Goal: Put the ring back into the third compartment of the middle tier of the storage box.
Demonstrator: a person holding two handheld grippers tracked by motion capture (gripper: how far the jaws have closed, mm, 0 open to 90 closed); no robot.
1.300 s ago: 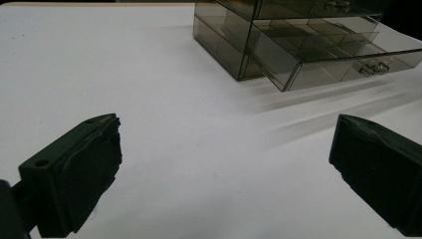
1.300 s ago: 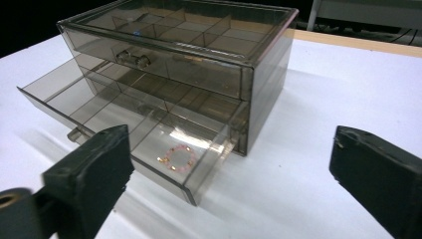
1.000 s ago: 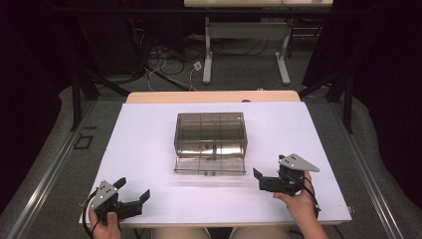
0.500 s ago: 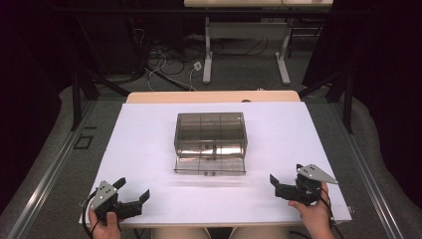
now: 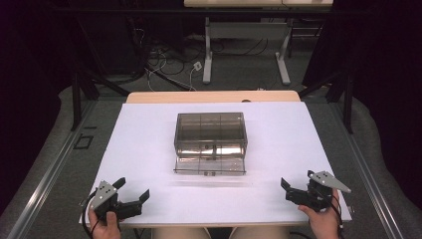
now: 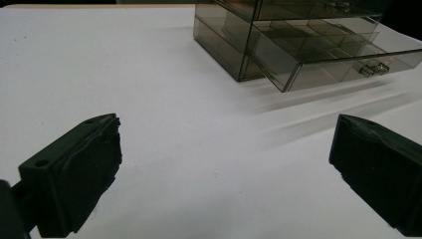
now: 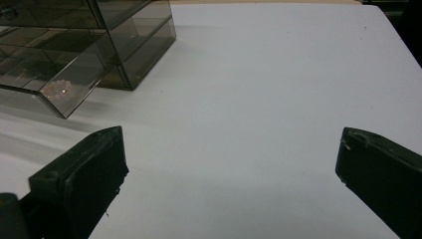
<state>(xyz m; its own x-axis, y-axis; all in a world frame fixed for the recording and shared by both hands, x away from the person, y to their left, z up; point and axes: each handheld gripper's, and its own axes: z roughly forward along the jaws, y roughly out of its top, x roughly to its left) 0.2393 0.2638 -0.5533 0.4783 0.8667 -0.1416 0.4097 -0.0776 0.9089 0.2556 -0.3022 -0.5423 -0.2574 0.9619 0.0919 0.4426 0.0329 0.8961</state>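
- Smoky clear plastic drawer box (image 5: 210, 135) at table centre, boxy, partitioned inside; bottom drawer (image 5: 209, 167) pulled out toward near edge, small handle on its front.
- White matte table (image 5: 144, 149) bare around box; nothing between grippers and box.
- Left gripper (image 5: 131, 195) near-left, hand-held, jaws spread wide, empty.
- Right gripper (image 5: 287, 191) near-right, hand-held, jaws likewise apart, empty.
- Floor cables (image 5: 164, 62), table legs beyond far edge.

The left gripper (image 5: 133, 191) sits low at the near left corner of the tabletop (image 5: 149, 149), held in the left hand (image 5: 102, 224), jaws spread wide. The right gripper (image 5: 288, 191) rests at the near right, in the right hand (image 5: 323, 221), jaws likewise wide apart.
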